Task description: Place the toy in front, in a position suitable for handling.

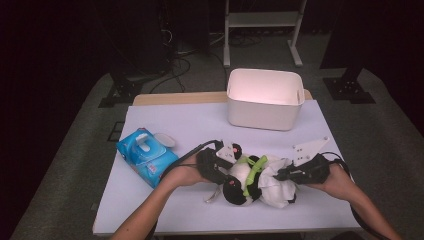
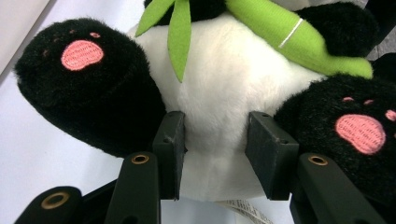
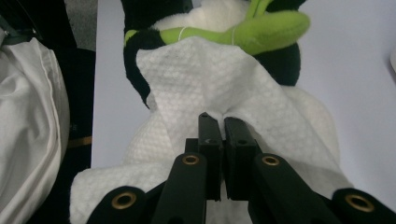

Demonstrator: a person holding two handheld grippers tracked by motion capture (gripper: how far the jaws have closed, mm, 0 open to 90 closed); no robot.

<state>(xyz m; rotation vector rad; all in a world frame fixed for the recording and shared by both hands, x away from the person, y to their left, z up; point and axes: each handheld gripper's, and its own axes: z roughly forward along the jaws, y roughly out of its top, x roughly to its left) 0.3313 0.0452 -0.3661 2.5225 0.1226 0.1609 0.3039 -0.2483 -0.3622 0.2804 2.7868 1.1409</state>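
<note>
Table point(image 1: 150, 210) has a pale lavender-white top, filling the centre of the high view, with a tan wood strip along its far edge. The room around it is dark: grey carpet, black stands and cables at upper left, a white metal frame point(image 1: 262, 20) at top centre.

White plastic bin point(image 1: 265, 100) sits at the upper centre-right of the table, open top. Blue wipes pack point(image 1: 146, 156) lies at centre left with its lid flap up, just beside the person's left forearm, well apart from the bin.

Panda plush point(image 1: 250, 182) lies at lower centre of the high view, between both grippers, with a green bamboo piece point(image 1: 254, 172) across its chest. A white wipe point(image 1: 277, 185) is draped over the plush's right end.

Left gripper point(image 1: 214, 167) sits at the plush's left end. In the left gripper view its pads point(image 2: 170, 149) press into the white belly fur between the two black feet with pink paw prints, pinching the plush; a fabric tag pokes out below.

Right gripper point(image 1: 295, 174) comes in from lower right. In the right gripper view its jaws are pressed together on a fold of the wipe point(image 3: 210, 98), which lies against the plush. White cloth fills that view's left edge; can't tell what it is.
</note>
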